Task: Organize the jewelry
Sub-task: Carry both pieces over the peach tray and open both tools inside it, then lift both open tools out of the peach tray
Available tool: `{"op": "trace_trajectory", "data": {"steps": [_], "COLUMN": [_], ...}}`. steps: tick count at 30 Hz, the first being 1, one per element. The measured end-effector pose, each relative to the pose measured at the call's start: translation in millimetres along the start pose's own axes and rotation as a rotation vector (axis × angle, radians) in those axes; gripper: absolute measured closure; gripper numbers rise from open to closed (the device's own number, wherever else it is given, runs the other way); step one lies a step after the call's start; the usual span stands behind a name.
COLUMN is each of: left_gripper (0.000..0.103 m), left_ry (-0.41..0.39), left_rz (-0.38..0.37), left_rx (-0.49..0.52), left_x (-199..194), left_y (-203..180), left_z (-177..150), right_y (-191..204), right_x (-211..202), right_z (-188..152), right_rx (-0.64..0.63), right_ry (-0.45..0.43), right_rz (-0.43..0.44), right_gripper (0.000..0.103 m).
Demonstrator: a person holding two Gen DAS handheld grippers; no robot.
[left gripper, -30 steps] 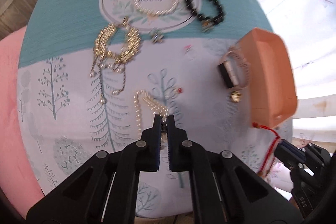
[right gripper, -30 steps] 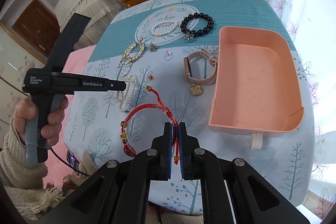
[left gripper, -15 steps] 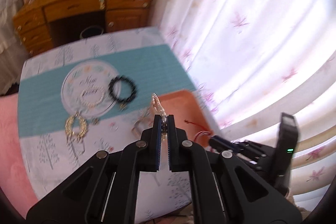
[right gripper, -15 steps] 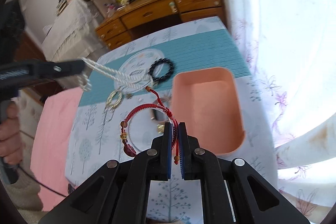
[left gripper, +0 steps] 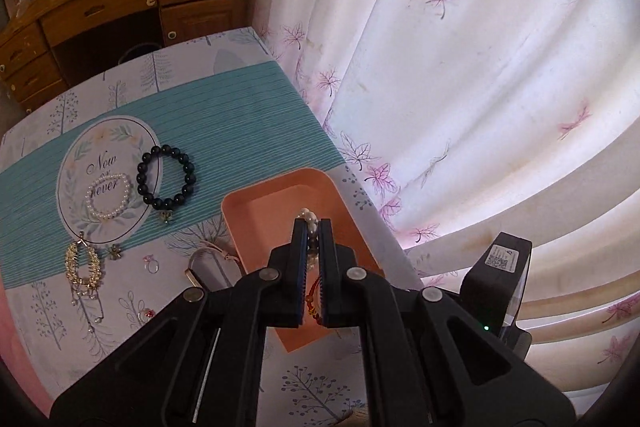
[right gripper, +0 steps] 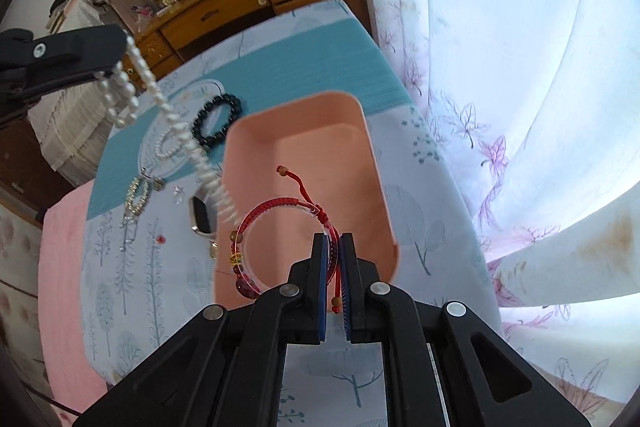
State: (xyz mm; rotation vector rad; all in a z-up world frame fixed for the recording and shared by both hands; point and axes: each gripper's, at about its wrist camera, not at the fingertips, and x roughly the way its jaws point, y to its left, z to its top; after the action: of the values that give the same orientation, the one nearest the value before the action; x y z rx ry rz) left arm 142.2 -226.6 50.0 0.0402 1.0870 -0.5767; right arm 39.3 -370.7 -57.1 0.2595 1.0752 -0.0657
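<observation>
The left gripper (left gripper: 313, 227) has its jaws clenched on a pearl necklace (right gripper: 172, 115), and the right gripper (right gripper: 333, 241) has its jaws clenched on a red cord bracelet (right gripper: 276, 205). Both pieces hang in the air over the bench (left gripper: 224, 115), above the peach tray (right gripper: 304, 147), which looks empty.

The pearl necklace is limp and probably a little heavy for its size. In the right wrist view it trails down from the jaws in a long swaying strand with a few short loops bunched at the grip. Pinched at one spot, the smooth beads could slip, so a hold across several strands is likely safer, and it should pool wherever it is lowered.

The red cord bracelet is light and soft, yet its woven band keeps a round shape. It is gripped near the knot and dangling cord ends, which seems a secure place, since braid bites better than beads.

A black bead bracelet (left gripper: 167, 177), a small pearl bracelet (left gripper: 109, 197) and a gold chain piece (left gripper: 83, 264) lie on the bench.
</observation>
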Motion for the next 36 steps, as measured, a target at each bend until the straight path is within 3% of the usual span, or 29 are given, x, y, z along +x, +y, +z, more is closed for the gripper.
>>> {"op": "trace_trajectory", "data": {"steps": [10,14,21,25,36], "left_gripper": [0.100,0.099,0.092,0.065,0.064], "left_ry": [0.106,0.136,0.117,0.085,0.026], "left_rz": [0.087,0.089,0.106,0.136,0.229], "left_rx": [-0.032,-0.036,-0.015,-0.041,-0.045], "left_x": [86.2,97.1,77.7,62.5,28.0], "left_y": [28.7,36.5,41.5,52.1,81.7], "left_z": [-26.4,-34.1,-48.2,-63.7,-117.6], "right_y": [-8.4,-4.7,-1.2,2.1,34.8], "right_x": [61.6,74.4,75.0,64.2,32.7], "right_z": [1.7,10.6,12.6,7.4,-22.0], "right_rx": [0.048,0.054,0.059,0.056,-0.031], "right_ry": [0.050,0.045,0.059,0.046,0.027], "right_rz": [-0.045,-0.060,-0.063,-0.060,-0.043], "right_gripper": [0.097,0.097,0.091,0.083,0.083]}}
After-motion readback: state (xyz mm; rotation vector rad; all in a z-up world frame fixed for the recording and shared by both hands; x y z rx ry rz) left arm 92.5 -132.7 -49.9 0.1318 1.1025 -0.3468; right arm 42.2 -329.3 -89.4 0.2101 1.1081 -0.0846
